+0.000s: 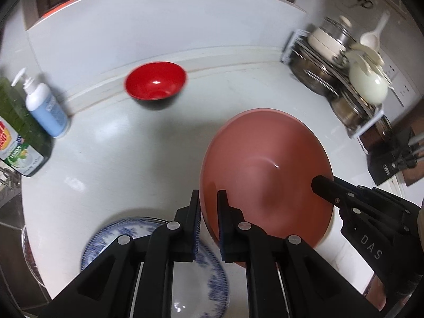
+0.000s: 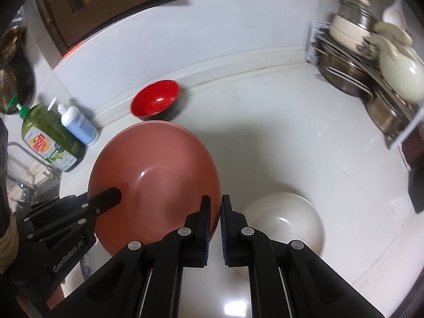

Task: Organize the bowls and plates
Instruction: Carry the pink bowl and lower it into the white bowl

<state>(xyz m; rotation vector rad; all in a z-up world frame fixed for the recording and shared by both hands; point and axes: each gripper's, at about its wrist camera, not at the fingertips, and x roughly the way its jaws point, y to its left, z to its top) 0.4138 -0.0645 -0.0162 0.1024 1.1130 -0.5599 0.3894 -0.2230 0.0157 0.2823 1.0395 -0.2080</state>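
A large pink bowl (image 1: 265, 164) (image 2: 159, 159) hangs tilted above the white counter, held by both grippers. My left gripper (image 1: 209, 196) is shut on its left rim, one finger inside and one outside. On the opposite rim my right gripper (image 2: 216, 201) is shut in the same way; it also shows in the left wrist view (image 1: 322, 185). A red bowl (image 1: 156, 82) (image 2: 156, 98) stands alone by the back wall. Below the left gripper lies a blue-patterned white plate (image 1: 119, 235). A white bowl (image 2: 286, 220) sits on the counter under the right gripper.
A green dish-soap bottle (image 2: 53, 137) and a blue pump bottle (image 1: 45, 108) stand at the left by the sink. At the back right, a wire rack (image 2: 352, 63) holds steel pots, a cream pot and a ladle. White counter (image 2: 291, 137) lies between them.
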